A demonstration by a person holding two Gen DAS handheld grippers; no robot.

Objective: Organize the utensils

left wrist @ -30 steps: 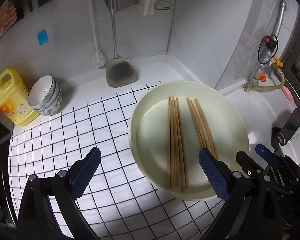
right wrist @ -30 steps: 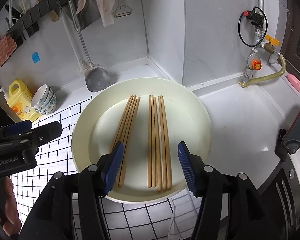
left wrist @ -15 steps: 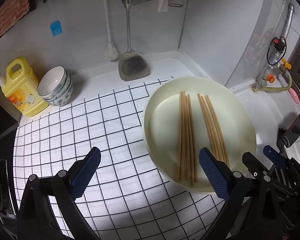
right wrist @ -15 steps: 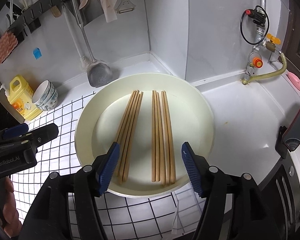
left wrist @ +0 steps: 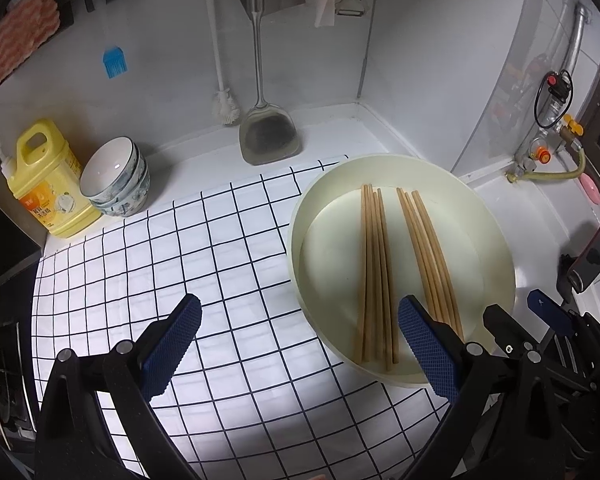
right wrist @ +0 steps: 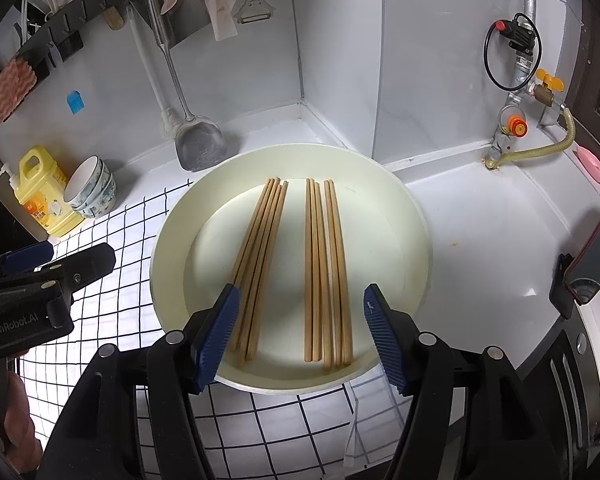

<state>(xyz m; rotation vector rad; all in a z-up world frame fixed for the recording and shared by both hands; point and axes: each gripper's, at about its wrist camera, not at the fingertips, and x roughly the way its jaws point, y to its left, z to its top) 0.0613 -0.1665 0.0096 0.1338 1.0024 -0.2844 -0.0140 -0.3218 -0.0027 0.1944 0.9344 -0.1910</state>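
- Wooden chopsticks [right wrist: 292, 268] lie in two neat bundles, side by side with a gap between them, their length running near to far.
- Both bundles rest flat in the cream basin [right wrist: 400, 208], which sits on the counter at the right edge of the grid cloth [left wrist: 180, 248].
- Right gripper [right wrist: 298, 330] hovers over the near rim of the basin with its blue fingers spread wide and nothing between them; the left bundle runs under its left finger and the right bundle lies within the gap.
- Left gripper [left wrist: 300, 344] hangs over the cloth, left of the basin, also spread wide and holding nothing; its right finger overlaps the basin's near rim in the left wrist view.
- Farther left stand stacked bowls [left wrist: 116, 178] and a yellow bottle [left wrist: 46, 182]; a spatula [left wrist: 266, 136] hangs at the far wall.
- Judging by the tidy bundles, sorting looks largely done, yet no chopstick is gripped and no holder is in view, so moving them to a final place seems left, if it is wanted at all.
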